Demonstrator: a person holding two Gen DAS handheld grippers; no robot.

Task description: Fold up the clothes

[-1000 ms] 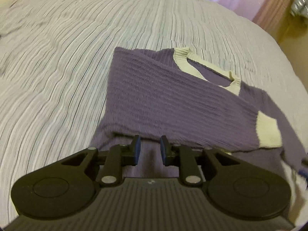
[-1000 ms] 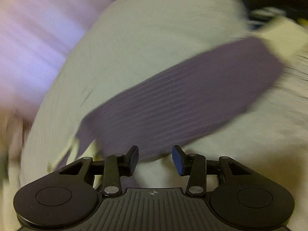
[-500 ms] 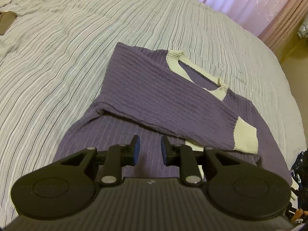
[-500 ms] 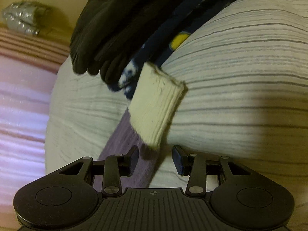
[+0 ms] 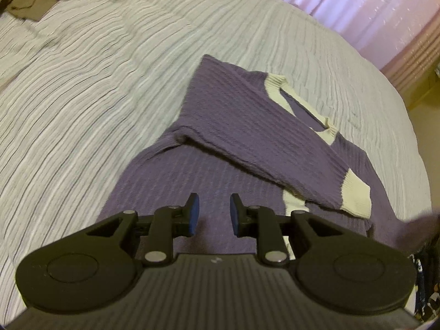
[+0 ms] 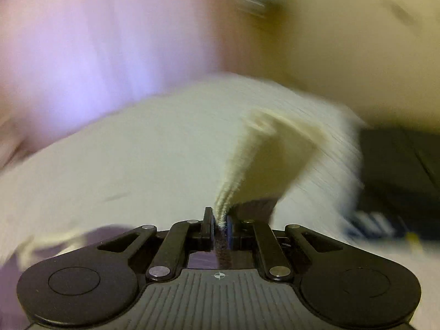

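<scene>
A wide bed covered in a white, finely ribbed bedspread with thin grey stripes (image 5: 115, 88) fills most of the room. At its far corner, away from the window side, a flat brown piece of cloth (image 5: 30, 4) lies crumpled on the cover. Beyond the bed's far edge hang pale pink, pleated curtains (image 5: 365, 2), lit from behind. Off the bed's near right edge there is dark blue patterned fabric (image 5: 423, 283), only partly visible. In the right wrist view the bedspread (image 6: 137, 148), the curtains (image 6: 90, 44) and a yellowish wall (image 6: 357, 41) past the bed are all smeared by blur.
</scene>
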